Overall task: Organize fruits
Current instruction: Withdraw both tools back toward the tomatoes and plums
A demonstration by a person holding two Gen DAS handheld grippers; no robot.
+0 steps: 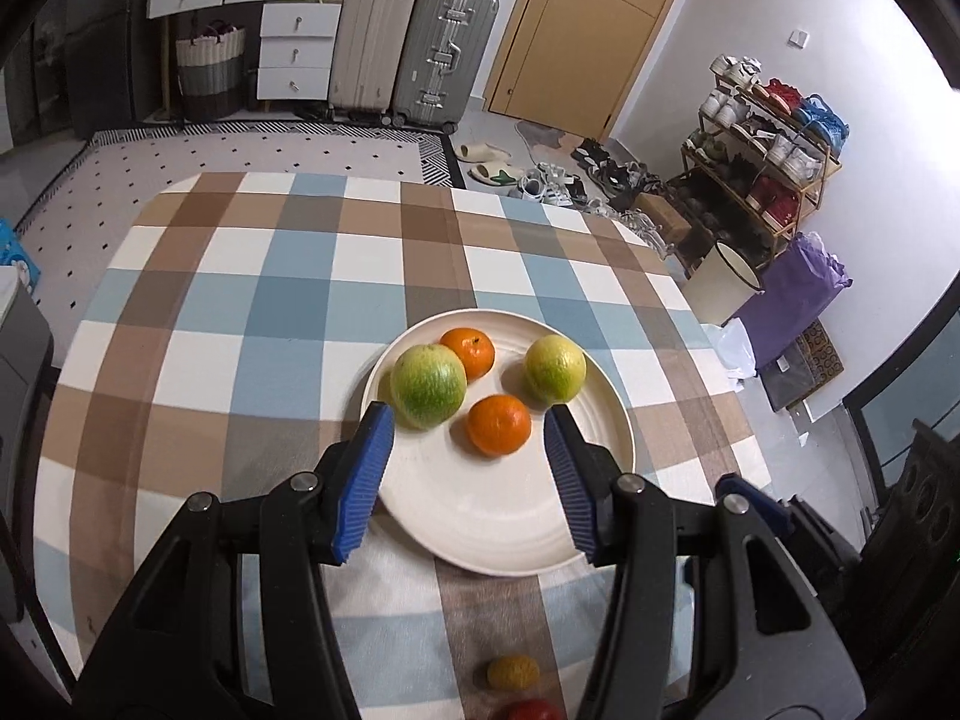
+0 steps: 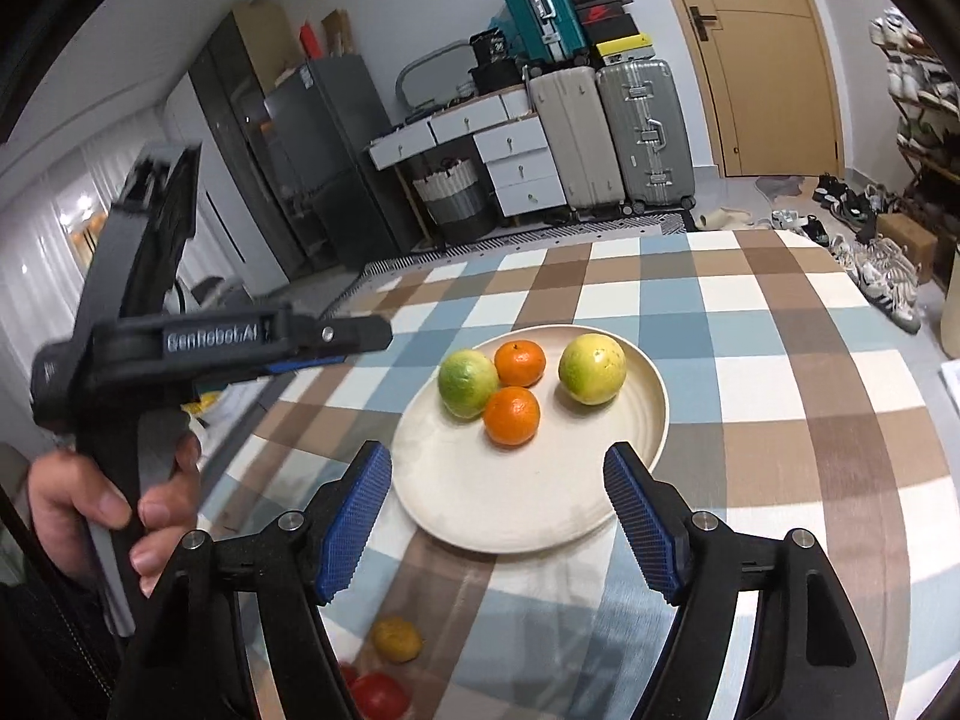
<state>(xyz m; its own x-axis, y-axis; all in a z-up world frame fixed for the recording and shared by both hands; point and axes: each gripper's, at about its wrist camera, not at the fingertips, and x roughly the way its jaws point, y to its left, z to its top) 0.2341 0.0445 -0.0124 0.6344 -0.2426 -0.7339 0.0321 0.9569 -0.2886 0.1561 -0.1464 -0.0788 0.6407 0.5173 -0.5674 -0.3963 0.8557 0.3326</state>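
Note:
A cream plate (image 1: 480, 516) (image 2: 510, 504) sits on the checked tablecloth. It holds a green fruit (image 1: 428, 387) (image 2: 468, 383), a yellow-green fruit (image 1: 554, 368) (image 2: 592, 368) and two oranges (image 1: 499, 424) (image 1: 468, 351) (image 2: 512, 416) (image 2: 519, 362). A yellow fruit (image 1: 513, 672) (image 2: 396, 639) and a red fruit (image 1: 531, 709) (image 2: 379, 695) lie on the cloth nearer to me. My left gripper (image 1: 468, 426) is open and empty above the plate's near part. My right gripper (image 2: 498, 462) is open and empty over the plate's near rim. The left gripper's body (image 2: 180, 348) shows at the left of the right wrist view, held by a hand.
The table (image 1: 270, 300) has a rounded far edge. Beyond it are suitcases (image 1: 408, 48), white drawers (image 1: 294, 48), a basket (image 1: 210, 72), a door (image 1: 588, 24), a shoe rack (image 1: 762, 162) and a bin (image 1: 723, 282).

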